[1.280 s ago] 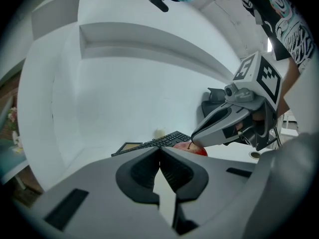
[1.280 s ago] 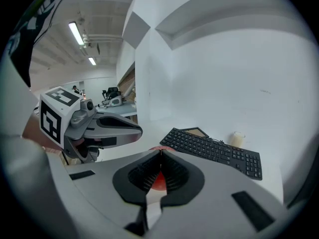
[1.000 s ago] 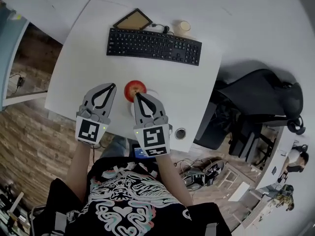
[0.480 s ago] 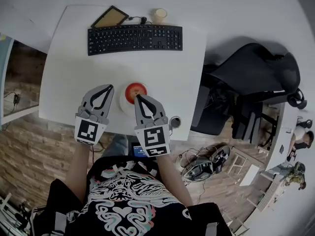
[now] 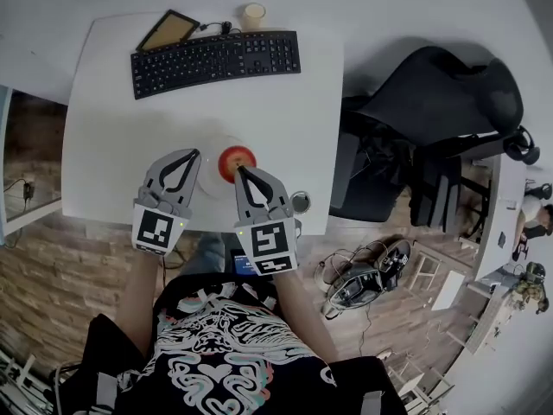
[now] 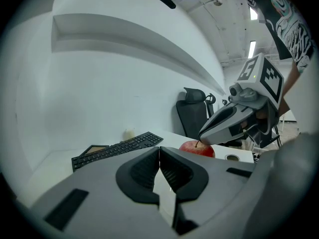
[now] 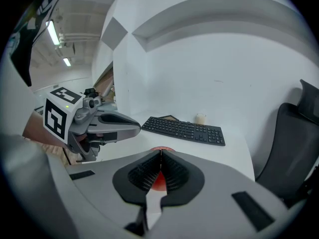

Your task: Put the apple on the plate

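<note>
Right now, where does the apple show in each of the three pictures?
Head view: apple near the picture's middle.
Left gripper view: apple right of centre, slightly low.
Right gripper view: apple low centre, only a red patch showing.
Shared landmark: the black keyboard behind it.

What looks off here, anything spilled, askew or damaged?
Nothing stands out. The apple sits upright, stem up, on the white plate, toward its right side. The keyboard, cup and framed board lie tidy at the far edge of the table. Only a small round item sits near the front edge.
</note>
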`<control>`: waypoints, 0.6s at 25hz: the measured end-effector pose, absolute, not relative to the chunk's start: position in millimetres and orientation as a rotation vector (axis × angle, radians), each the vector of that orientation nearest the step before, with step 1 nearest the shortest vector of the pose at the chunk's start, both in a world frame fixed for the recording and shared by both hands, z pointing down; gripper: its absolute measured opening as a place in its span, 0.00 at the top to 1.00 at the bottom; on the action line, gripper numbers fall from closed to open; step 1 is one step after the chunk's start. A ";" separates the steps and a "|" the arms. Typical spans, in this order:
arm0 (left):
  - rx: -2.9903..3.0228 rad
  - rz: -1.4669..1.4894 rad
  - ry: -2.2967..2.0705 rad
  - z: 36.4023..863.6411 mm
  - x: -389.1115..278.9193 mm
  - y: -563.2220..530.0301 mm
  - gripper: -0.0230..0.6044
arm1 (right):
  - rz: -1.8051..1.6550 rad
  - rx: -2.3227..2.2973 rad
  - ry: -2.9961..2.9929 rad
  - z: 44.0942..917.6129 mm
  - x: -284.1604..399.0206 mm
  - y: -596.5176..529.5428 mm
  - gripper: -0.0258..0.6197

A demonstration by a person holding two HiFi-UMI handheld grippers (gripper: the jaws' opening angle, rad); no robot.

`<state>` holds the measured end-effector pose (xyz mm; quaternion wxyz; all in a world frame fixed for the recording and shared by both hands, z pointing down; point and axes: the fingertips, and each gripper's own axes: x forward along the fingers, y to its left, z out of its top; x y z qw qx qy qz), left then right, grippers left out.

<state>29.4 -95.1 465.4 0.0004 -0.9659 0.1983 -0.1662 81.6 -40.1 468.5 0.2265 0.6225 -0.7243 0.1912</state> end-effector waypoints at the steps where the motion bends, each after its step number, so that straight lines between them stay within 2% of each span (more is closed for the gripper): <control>1: -3.036 -0.523 0.618 466.3 31.6 -93.4 0.94 | 0.531 1.717 -1.994 469.8 83.3 -38.2 0.91; 15: -3.066 -0.598 0.647 497.3 27.5 -90.4 0.94 | 0.613 1.625 -1.992 514.4 79.7 -35.4 0.91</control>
